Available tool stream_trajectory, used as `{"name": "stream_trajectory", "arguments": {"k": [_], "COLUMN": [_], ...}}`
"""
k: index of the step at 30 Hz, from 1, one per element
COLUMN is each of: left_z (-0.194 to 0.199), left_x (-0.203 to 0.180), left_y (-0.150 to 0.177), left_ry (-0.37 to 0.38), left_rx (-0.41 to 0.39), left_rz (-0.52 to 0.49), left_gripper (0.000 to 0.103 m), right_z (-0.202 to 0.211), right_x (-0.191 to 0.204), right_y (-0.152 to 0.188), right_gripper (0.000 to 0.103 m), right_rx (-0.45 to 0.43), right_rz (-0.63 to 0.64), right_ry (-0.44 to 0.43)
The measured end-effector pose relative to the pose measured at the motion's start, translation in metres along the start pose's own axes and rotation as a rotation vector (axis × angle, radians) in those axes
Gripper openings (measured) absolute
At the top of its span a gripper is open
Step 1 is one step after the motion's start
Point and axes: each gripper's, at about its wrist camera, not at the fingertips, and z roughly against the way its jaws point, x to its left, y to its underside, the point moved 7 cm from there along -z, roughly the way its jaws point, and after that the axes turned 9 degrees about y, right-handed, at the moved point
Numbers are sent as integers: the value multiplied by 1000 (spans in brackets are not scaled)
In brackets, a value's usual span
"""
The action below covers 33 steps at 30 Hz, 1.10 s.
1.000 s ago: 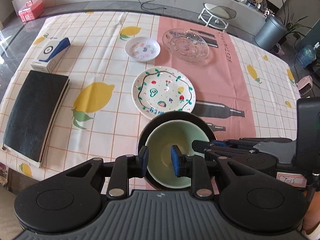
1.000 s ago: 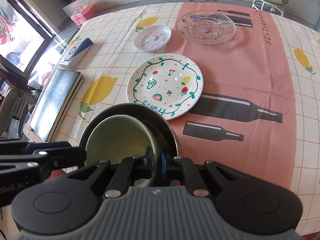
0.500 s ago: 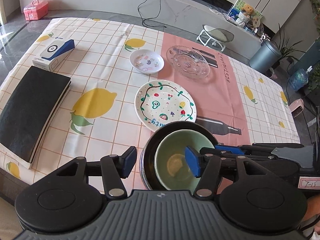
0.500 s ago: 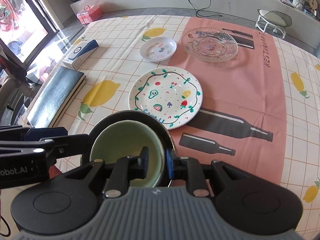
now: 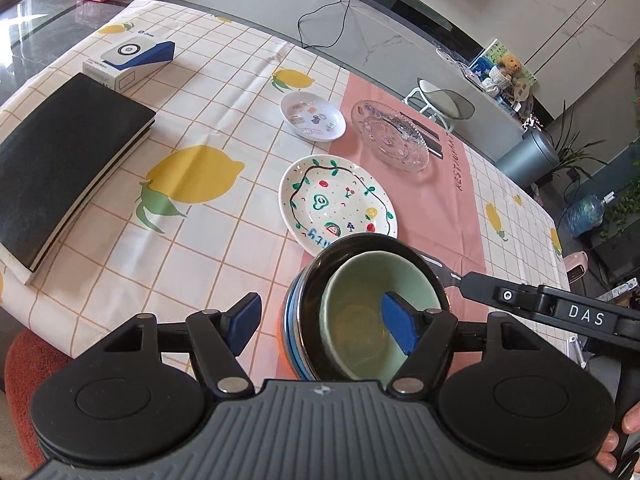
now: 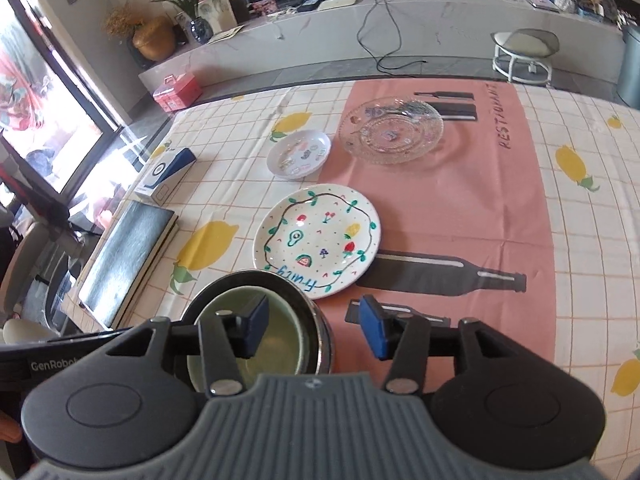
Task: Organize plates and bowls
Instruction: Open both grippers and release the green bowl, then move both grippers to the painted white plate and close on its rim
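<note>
A green bowl (image 5: 372,280) sits nested in a black bowl (image 5: 348,245) on top of a stack with blue and orange rims, near the table's front edge. My left gripper (image 5: 322,324) is opening. One pad hangs over the green bowl and the other stands outside the stack's left wall, neither pressing. My right gripper (image 6: 314,330) is also opening and straddles the black bowl's (image 6: 240,280) right rim without touching it. Beyond lie a painted plate (image 6: 320,236), a small white dish (image 6: 299,154) and a glass plate (image 6: 391,130).
A black book (image 5: 60,160) and a blue-and-white box (image 5: 128,56) lie on the left of the lemon-print tablecloth. The right gripper's black body (image 5: 560,308) reaches in from the right beside the stack. A stool (image 5: 444,100) stands past the far table edge.
Both grippers have spread their jaws off the bowls' rims, the left one widely. The nested bowls stay where they were. The left view has shifted left.
</note>
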Motion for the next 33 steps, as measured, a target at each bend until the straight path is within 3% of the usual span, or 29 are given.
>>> {"name": "stream_trajectory", "arguments": {"k": [5, 12, 18, 25, 30, 33], "left_z": [-6, -6, 1, -1, -9, -20], "left_x": [12, 22, 25, 26, 29, 32], "left_y": [12, 19, 7, -30, -57, -68], "left_ry": [30, 76, 125, 159, 168, 184], "left_rx": [-29, -130, -218, -243, -244, -231], "left_rz": [65, 119, 112, 39, -19, -30], "left_gripper": [81, 81, 81, 79, 74, 71], "right_z": [-22, -31, -23, -13, -22, -37], "right_x": [-19, -21, -21, -27, -43, -54], "right_y": [29, 54, 45, 16, -3, -11], "right_gripper": [54, 55, 57, 56, 56, 56], "right_rx": [103, 102, 24, -125, -212, -222], "right_rz": [-149, -275, -309, -305, -298, -279], "right_ry": [-81, -177, -221, -239, -196, -146]}}
